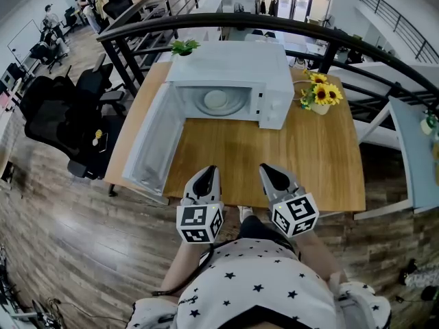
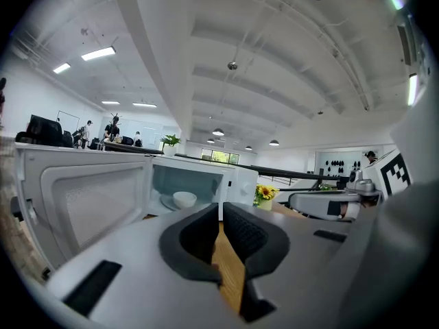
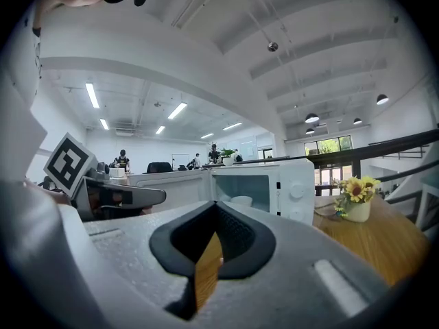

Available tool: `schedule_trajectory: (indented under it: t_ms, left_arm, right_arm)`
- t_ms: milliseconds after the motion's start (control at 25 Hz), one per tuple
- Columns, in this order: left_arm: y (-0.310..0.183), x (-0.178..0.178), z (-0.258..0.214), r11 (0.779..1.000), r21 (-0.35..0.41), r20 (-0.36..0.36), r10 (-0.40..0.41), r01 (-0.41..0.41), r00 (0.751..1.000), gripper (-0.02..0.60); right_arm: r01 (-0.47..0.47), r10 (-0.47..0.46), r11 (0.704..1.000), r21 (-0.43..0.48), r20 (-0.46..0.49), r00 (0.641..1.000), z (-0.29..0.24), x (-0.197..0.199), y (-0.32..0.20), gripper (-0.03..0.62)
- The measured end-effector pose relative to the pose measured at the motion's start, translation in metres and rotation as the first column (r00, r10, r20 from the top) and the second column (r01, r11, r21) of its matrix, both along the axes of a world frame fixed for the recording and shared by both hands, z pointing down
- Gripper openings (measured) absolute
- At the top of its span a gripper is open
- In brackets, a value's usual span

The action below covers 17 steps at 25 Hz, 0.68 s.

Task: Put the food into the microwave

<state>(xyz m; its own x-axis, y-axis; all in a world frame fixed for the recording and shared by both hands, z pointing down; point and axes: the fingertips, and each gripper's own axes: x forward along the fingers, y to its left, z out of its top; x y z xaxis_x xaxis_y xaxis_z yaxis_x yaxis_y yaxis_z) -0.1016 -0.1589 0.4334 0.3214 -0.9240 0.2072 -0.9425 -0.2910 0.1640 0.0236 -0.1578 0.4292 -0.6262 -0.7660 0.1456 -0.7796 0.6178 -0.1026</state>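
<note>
Had the left hand-held gripper (image 1: 209,173) and the right hand-held gripper (image 1: 269,171) both pressed together, pinching nothing. Found the white bowl (image 1: 216,99) already sitting inside the microwave (image 1: 233,81), straight ahead of both. Could easily have clipped the open door (image 1: 154,142), ahead-left of the left one, on a careless reach.

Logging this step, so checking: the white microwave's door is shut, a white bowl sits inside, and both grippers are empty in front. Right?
Not quite. The door of the white microwave stands swung open to the left, as the head view shows. The white bowl does sit inside, and the left gripper and right gripper are empty in front, both shut.
</note>
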Motion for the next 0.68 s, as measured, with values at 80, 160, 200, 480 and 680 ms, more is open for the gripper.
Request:
schedule_trajectory:
  t_ms: [80, 160, 200, 480, 680]
  left_arm:
    - [-0.001, 0.0, -0.001, 1.0, 0.001, -0.002, 0.0, 0.0, 1.0, 0.021]
    - [-0.002, 0.0, -0.002, 1.0, 0.0, -0.006, 0.0, 0.0, 1.0, 0.021]
    - [-0.003, 0.0, -0.001, 1.0, -0.002, -0.008, -0.001, 0.001, 1.0, 0.021]
    - [-0.006, -0.001, 0.002, 1.0, -0.015, -0.018, -0.002, 0.001, 1.0, 0.021]
    - [-0.008, -0.001, 0.002, 1.0, -0.02, -0.015, 0.001, -0.001, 1.0, 0.02]
  right_arm:
    - [0.0, 0.0, 1.0, 0.001, 0.0, 1.0, -0.001, 0.0, -0.002, 0.005]
    - [-0.003, 0.003, 1.0, 0.002, 0.002, 1.0, -0.001, 0.001, -0.004, 0.005]
    - [-0.006, 0.006, 1.0, 0.003, 0.003, 1.0, -0.001, 0.001, -0.005, 0.005]
    - [-0.003, 0.003, 1.0, 0.003, 0.007, 1.0, -0.002, -0.001, -0.009, 0.005]
    - [-0.004, 0.004, 1.0, 0.0, 0.008, 1.0, -0.003, -0.002, -0.011, 0.005]
